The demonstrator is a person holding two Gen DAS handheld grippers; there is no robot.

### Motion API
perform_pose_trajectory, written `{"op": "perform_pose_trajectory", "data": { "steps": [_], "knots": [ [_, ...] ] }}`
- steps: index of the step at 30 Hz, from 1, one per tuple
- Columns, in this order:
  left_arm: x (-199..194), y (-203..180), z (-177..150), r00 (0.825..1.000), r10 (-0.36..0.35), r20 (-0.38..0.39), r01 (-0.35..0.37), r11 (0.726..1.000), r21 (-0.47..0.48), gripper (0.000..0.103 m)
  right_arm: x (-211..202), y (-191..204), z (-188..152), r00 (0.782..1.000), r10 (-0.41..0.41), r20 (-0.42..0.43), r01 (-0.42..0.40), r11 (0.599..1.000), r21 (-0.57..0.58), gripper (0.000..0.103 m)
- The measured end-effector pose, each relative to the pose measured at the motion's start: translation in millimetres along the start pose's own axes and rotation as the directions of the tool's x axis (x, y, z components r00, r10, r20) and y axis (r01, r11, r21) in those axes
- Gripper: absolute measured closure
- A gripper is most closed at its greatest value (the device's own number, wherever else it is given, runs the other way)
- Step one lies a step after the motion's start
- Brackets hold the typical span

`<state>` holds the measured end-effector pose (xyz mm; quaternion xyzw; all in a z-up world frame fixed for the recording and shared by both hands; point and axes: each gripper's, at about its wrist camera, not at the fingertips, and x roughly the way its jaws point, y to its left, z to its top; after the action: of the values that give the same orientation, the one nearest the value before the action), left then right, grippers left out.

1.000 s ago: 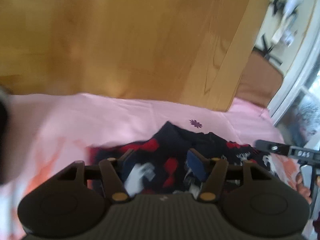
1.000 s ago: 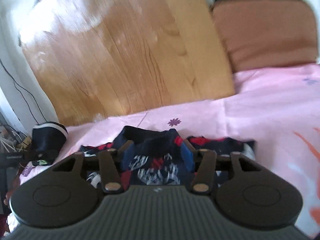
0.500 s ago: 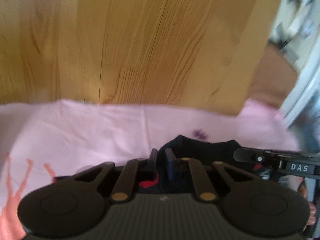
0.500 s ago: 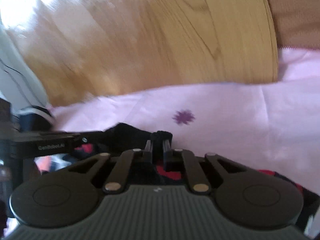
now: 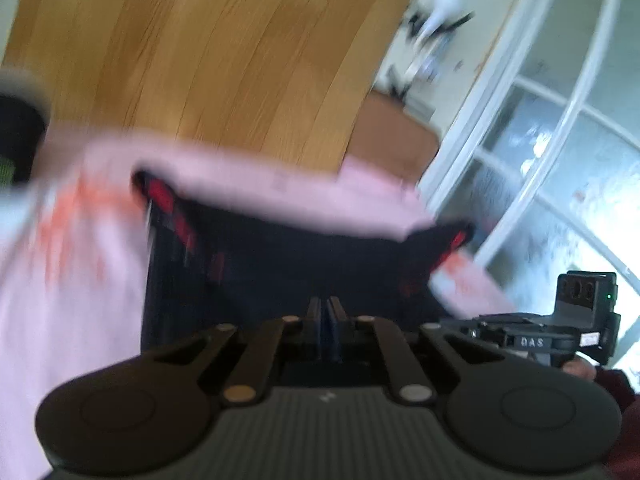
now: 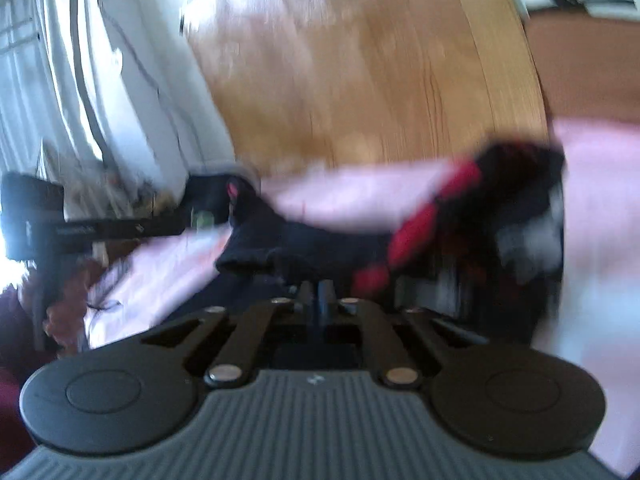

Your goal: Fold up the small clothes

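Note:
A small dark navy garment with red and white prints point(image 5: 280, 256) lies on the pink sheet point(image 5: 72, 264). My left gripper point(image 5: 325, 312) is shut on its near edge and holds it up. In the right wrist view the same garment point(image 6: 460, 216) stretches away to the right, and my right gripper point(image 6: 316, 292) is shut on its dark edge. Both views are blurred by motion. The right gripper's body point(image 5: 560, 332) shows at the left wrist view's right edge. The left gripper's body point(image 6: 100, 228) shows at the left of the right wrist view.
A wooden headboard point(image 5: 224, 60) stands behind the bed. A brown cushion point(image 6: 584, 68) lies at the bed's far corner. A dark rolled item with a white band point(image 5: 20, 128) sits at the left. A white-framed glass door point(image 5: 560, 128) is on the right.
Both grippers closed on the garment's edge and have now lifted and pulled it back toward me, so the cloth hangs stretched between them. Both cameras swung fast.

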<state>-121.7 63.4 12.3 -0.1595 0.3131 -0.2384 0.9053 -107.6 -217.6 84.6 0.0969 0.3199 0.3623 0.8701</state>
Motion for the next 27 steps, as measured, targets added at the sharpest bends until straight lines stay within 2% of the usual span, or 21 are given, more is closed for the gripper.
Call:
{"op": "perform_pose_trajectory", "data": {
  "steps": [2,4,7,8,9,10,11,14,16,17,18,19,20,21,22,24,27],
  "knots": [
    [-7,9,-19,0.999,-0.006,-0.034,0.004,0.998,-0.059,0.097,-1,-7,-25,0.999,-0.031,-0.021,0.033,0.996,0.079,0.096],
    [-14,17,-15,1.0,0.017,-0.007,-0.018,0.996,-0.092,0.094,-6,-15,-32,0.998,-0.052,-0.019,0.054,0.989,0.137,0.095],
    [-23,31,11,0.997,0.029,0.076,-0.017,0.988,-0.156,0.065,-24,-15,-17,0.997,-0.025,0.069,0.013,0.986,0.167,0.09],
    [-21,36,22,0.994,0.042,0.1,-0.023,0.983,-0.181,0.05,-31,-14,-10,0.993,-0.033,0.112,0.014,0.986,0.164,0.078],
    [-12,42,32,0.992,0.062,0.111,-0.039,0.979,-0.202,0.047,-33,-16,-5,0.988,-0.049,0.143,0.024,0.985,0.172,0.066],
    [-3,46,41,0.991,0.08,0.109,-0.054,0.974,-0.222,0.046,-35,-18,0,0.983,-0.072,0.17,0.039,0.981,0.191,0.044],
    [9,53,49,0.991,0.09,0.095,-0.065,0.967,-0.245,0.045,-33,-20,3,0.981,-0.083,0.173,0.046,0.977,0.21,0.041],
    [50,73,66,0.993,0.111,0.038,-0.094,0.947,-0.307,0.043,-9,-27,0,0.99,-0.079,0.118,0.046,0.966,0.256,0.041],
    [76,83,70,0.992,0.124,-0.005,-0.117,0.928,-0.354,0.046,4,-29,-3,0.993,-0.072,0.088,0.044,0.957,0.287,0.041],
    [88,87,73,0.994,0.109,-0.016,-0.107,0.923,-0.369,0.059,15,-31,-2,0.994,-0.065,0.085,0.036,0.952,0.304,0.041],
    [96,89,75,0.996,0.089,-0.027,-0.093,0.921,-0.379,0.094,27,-34,1,0.994,-0.055,0.09,0.023,0.946,0.322,0.041],
    [101,87,77,0.996,0.078,-0.048,-0.091,0.916,-0.391,0.094,38,-37,5,0.995,-0.047,0.091,0.013,0.939,0.344,0.049],
    [97,83,78,0.996,0.079,-0.042,-0.089,0.915,-0.393,0.095,46,-39,8,0.996,-0.037,0.086,0.003,0.929,0.371,0.082],
    [87,73,78,0.997,0.075,-0.019,-0.077,0.928,-0.366,0.095,49,-40,11,0.996,-0.025,0.082,-0.01,0.919,0.395,0.088],
    [75,62,77,0.998,0.07,-0.002,-0.067,0.942,-0.33,0.095,45,-38,12,0.995,-0.007,0.101,-0.035,0.916,0.401,0.088],
    [43,40,70,0.999,0.029,0.03,-0.02,0.962,-0.272,0.095,21,-26,16,0.989,0.052,0.142,-0.098,0.934,0.343,0.089],
    [4,16,49,0.999,0.008,0.044,0.001,0.978,-0.21,0.095,-22,-10,13,0.984,0.091,0.155,-0.128,0.961,0.247,0.089]
  ]
}}
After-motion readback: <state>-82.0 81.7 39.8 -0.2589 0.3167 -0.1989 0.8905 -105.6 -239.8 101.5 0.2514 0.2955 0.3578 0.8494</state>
